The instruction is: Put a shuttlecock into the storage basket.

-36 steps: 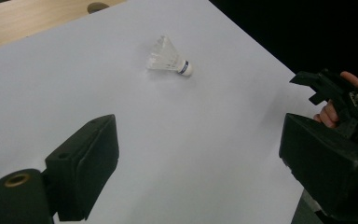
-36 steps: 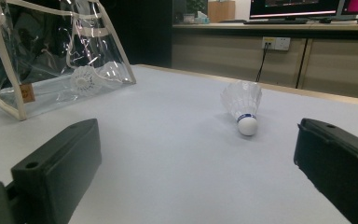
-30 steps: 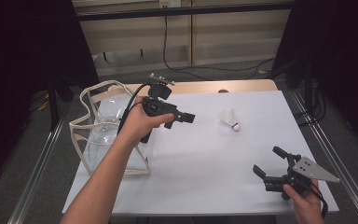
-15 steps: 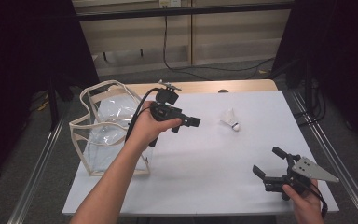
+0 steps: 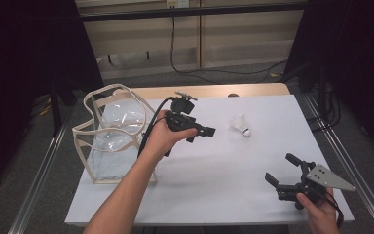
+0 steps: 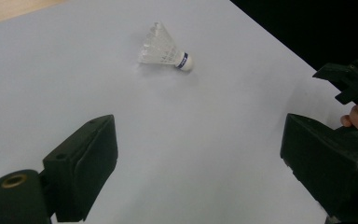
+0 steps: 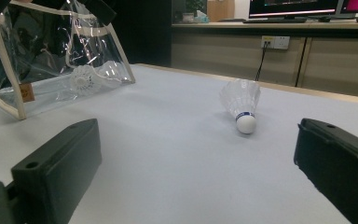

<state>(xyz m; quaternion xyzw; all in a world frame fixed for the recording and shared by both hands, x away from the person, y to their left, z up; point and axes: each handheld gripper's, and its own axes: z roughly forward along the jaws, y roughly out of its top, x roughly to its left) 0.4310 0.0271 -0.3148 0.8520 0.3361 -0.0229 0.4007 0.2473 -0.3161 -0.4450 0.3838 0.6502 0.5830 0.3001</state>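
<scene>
Nearest us the right gripper (image 5: 286, 181) rests on the white table (image 5: 214, 195) with jaws wide and empty, farther out our left gripper (image 5: 198, 130) hangs above the table, jaws spread, nothing between — shuttlecock (image 5: 240, 125) lies just beyond, clear bag (image 5: 111, 139) at left.

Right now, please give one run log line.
left gripper open, above table | shuttlecock free | right gripper open, low | bag upright
</scene>
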